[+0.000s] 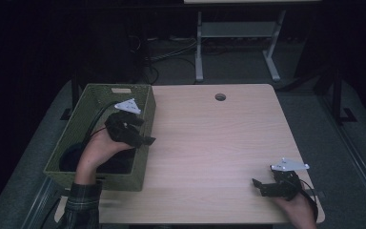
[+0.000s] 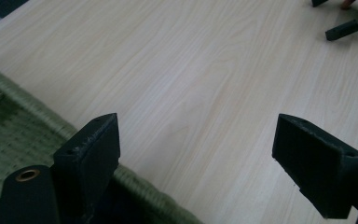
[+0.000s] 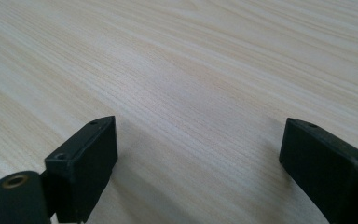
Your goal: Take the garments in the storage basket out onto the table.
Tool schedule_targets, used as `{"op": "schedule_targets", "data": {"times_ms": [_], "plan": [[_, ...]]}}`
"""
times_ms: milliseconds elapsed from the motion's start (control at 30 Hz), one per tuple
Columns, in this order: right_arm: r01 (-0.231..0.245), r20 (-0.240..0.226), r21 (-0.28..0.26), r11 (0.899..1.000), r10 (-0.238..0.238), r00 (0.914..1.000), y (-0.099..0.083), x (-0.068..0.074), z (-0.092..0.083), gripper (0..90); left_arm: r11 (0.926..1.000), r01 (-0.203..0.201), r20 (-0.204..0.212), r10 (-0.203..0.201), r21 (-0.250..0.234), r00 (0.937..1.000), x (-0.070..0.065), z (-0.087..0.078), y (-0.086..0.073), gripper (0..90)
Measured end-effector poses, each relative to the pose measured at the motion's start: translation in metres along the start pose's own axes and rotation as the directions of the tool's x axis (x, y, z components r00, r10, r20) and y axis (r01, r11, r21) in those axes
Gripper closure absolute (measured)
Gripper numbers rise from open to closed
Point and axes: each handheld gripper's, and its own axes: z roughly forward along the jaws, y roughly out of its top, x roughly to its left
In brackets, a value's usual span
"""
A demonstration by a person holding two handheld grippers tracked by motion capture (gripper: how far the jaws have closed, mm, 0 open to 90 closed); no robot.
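A green woven basket (image 1: 146, 124) stands on the left part of the light wooden table (image 1: 214, 143). My left gripper (image 1: 143, 133) hangs over the basket's right rim, pointing toward the table. Its jaws stand wide apart with nothing between them, open over the rim (image 2: 37, 116) and the bare wood (image 2: 196, 93). My right gripper (image 1: 259, 185) rests low near the table's front right corner, pointing left. It is open too, and bare wood (image 3: 196, 107) lies between its jaws. Something dark lies in the basket's bottom (image 1: 69, 157); I cannot tell what it is.
A round cable hole (image 1: 220, 97) sits near the table's far edge. Beyond the table stands a white table frame (image 1: 238, 43) with cables on the floor (image 1: 171, 55). The other gripper (image 2: 349, 25) appears at the top right of the left gripper view.
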Motion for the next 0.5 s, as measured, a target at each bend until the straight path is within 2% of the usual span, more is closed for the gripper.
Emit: {"op": "schedule_targets", "data": {"times_ms": [200, 333, 500], "plan": [[-0.001, -0.001, 0.0, 1.0, 0.001, 1.0, 0.0, 0.0, 0.0, 11.0, 0.9995, 0.03, -0.033, -0.03, -0.012, 0.999, 0.008, -0.014, -0.008, 14.7], [0.0, -0.001, 0.0, 1.0, 0.0, 1.0, 0.0, 0.0, 0.0, 11.0, 0.9992, 0.041, -0.066, -0.04, 0.005, 0.997, 0.013, -0.021, -0.014, 14.8], [0.005, 0.001, -0.001, 1.0, -0.005, 1.0, 0.0, 0.0, 0.0, 11.0, 0.9977, 0.067, -0.085, -0.067, -0.001, 0.9941, 0.019, -0.029, -0.021, 14.8]]}}
